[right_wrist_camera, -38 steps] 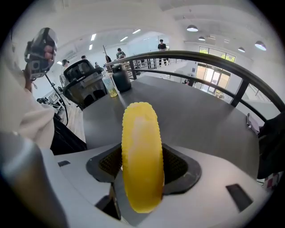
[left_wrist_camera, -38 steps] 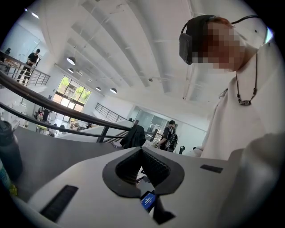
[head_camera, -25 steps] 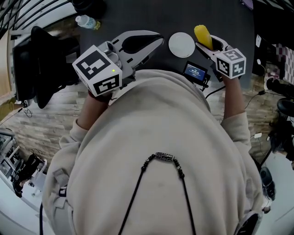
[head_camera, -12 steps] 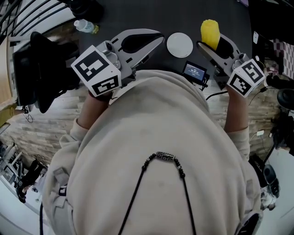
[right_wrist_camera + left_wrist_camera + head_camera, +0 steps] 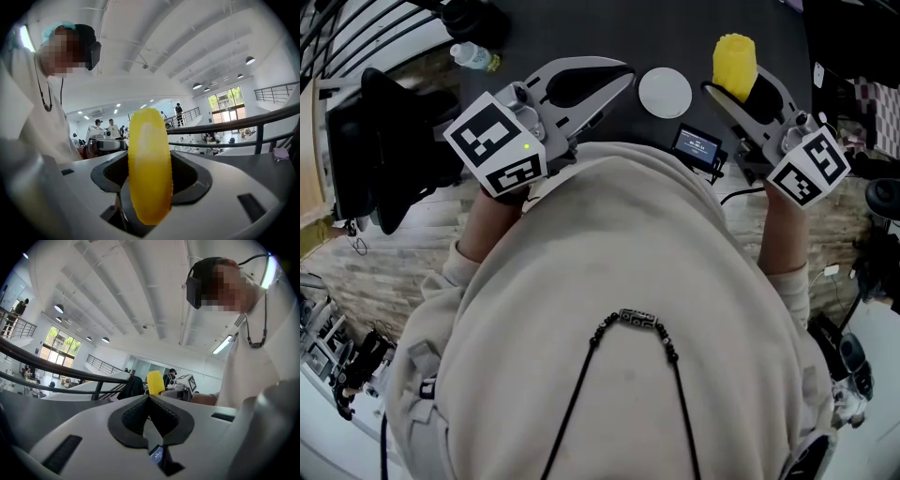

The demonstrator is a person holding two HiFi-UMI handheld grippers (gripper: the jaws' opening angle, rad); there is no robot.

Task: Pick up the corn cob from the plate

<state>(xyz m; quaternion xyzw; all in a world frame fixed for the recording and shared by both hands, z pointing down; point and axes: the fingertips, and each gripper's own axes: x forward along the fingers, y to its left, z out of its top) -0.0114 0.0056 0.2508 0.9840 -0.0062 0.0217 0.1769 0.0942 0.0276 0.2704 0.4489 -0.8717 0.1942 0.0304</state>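
**Corn cob lifted clear of the plate**

Since a second ago the right gripper (image 5: 739,92) has swung out to the right with the short yellow corn cob (image 5: 735,64), away from the rim of the small white round plate (image 5: 665,92). The left gripper (image 5: 619,82) has kept its place.

At the far left, a clear plastic water bottle (image 5: 474,54) lies at the corner of the dark grey table (image 5: 675,28), with a bulky black object (image 5: 384,141) below it over the pale wood-plank floor (image 5: 403,253). The left gripper reaches over the table's near edge. Its jaws are pressed together with nothing between them (image 5: 149,397). Bare tabletop lies ahead of it, and the plate sits just to the right of its tip, with nothing on it.

Below the plate, a small black device with a lit screen (image 5: 697,145) sits at the table's near edge, close to the right gripper's body.

Further right, the right gripper (image 5: 150,178) clamps the cob (image 5: 149,164) between its dark pads. The cob stands upright, its top well above the jaws. It is bright yellow, with fine kernel ridges along its edges and a paler streak down the middle. The left gripper view shows it as a small yellow stub (image 5: 154,382) beyond the closed jaws.
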